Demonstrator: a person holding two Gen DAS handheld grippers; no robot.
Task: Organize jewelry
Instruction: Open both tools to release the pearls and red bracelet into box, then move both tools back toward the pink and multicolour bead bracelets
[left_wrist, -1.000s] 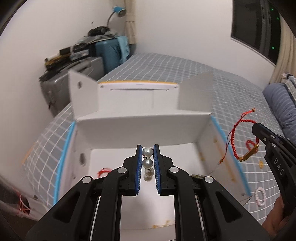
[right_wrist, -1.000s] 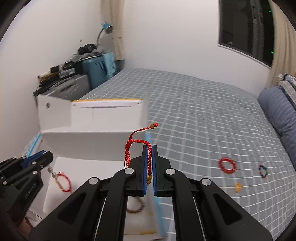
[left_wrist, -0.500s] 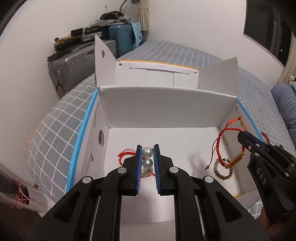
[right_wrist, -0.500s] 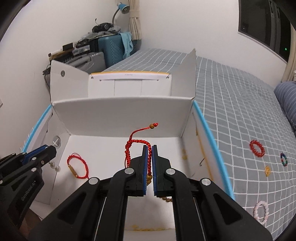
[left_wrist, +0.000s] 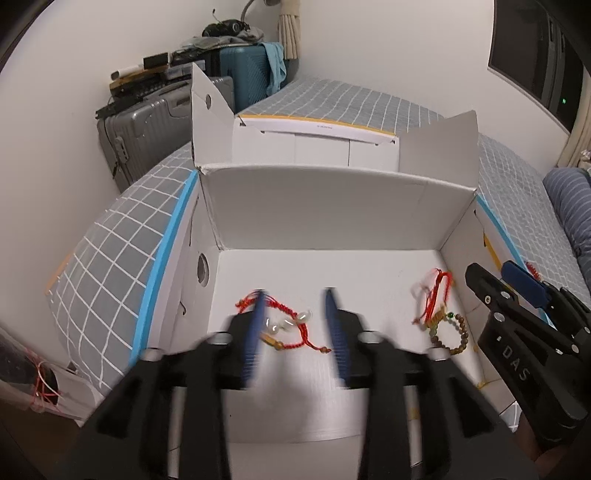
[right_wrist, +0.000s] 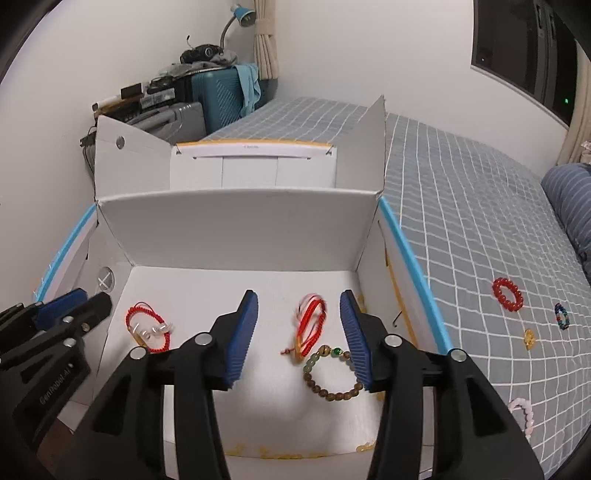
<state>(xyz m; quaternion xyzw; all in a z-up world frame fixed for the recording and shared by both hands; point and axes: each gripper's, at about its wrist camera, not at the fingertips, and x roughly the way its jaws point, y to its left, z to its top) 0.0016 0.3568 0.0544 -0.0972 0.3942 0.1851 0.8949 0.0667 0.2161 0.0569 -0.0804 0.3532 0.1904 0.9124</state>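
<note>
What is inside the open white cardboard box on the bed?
Inside the white cardboard box: a red cord bracelet with pearl pieces at left, another red cord bracelet blurred mid-drop, and a brown wooden bead bracelet, partly covered by the right gripper. The near floor is hidden.

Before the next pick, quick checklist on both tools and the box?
1. Left tool free of load: ok. Jaws opening, the pearl piece shows blurred below them, nothing pinched.
2. Right tool free of load: ok. Jaws opening, red cord bracelet blurred below, not pinched.
3. Both pieces settled on the white box floor: cannot tell, motion blur.
4. Earlier items inside: ok. Wooden bead bracelet and red bracelet lie on the floor.
5. Pieces left on the bedspread: not ok. Red bead ring, multicolour ring, pink ring, small gold piece remain.
</note>
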